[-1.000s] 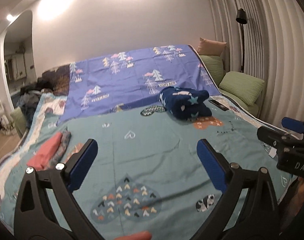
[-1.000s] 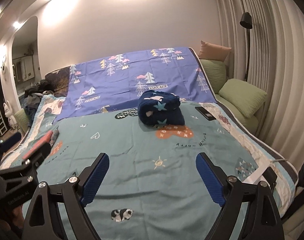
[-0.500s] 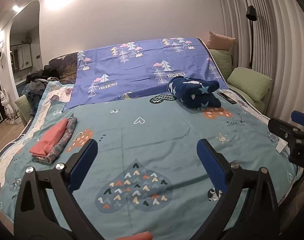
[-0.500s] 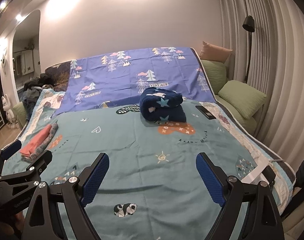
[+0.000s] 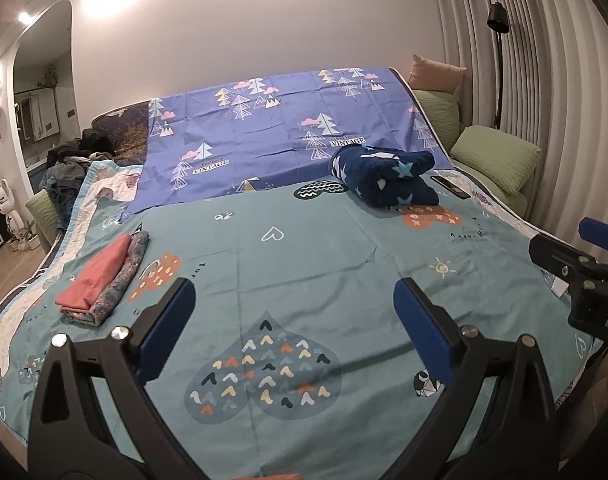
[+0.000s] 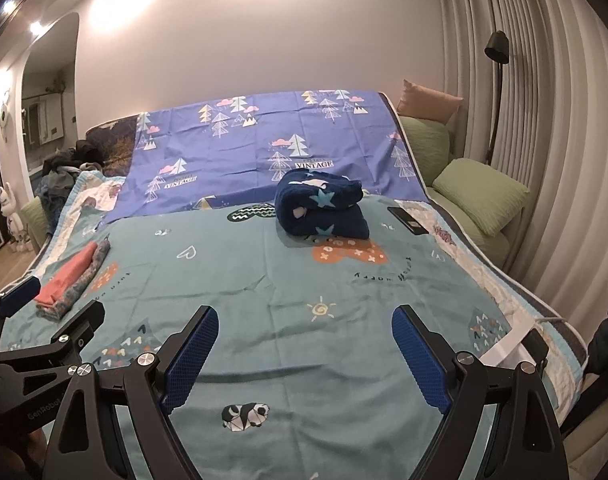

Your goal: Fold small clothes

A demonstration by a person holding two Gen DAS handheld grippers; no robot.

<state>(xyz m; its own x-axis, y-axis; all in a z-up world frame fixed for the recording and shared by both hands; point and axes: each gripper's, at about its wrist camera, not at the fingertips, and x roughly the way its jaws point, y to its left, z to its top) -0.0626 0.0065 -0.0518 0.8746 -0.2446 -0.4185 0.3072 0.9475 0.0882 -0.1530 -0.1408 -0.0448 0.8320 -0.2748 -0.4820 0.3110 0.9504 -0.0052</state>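
A bed is covered by a teal patterned sheet [image 5: 304,248], with a purple tree-print sheet [image 5: 288,136] spread across its far end. Green pillows [image 5: 496,156] are stacked along the right edge, near a black floor lamp [image 5: 498,20]. A navy star-print blanket [image 6: 322,208] is seen rolled near the far right part of the teal sheet, a dark phone [image 6: 407,220] lying just beside it toward the right edge. Folded small clothes [image 5: 104,280], coral over a grey pattern, are stacked near the left edge. The left gripper [image 5: 294,322] is held released above the near edge, nothing between its blue pads. The right gripper [image 6: 304,354] is likewise spread wide and empty.
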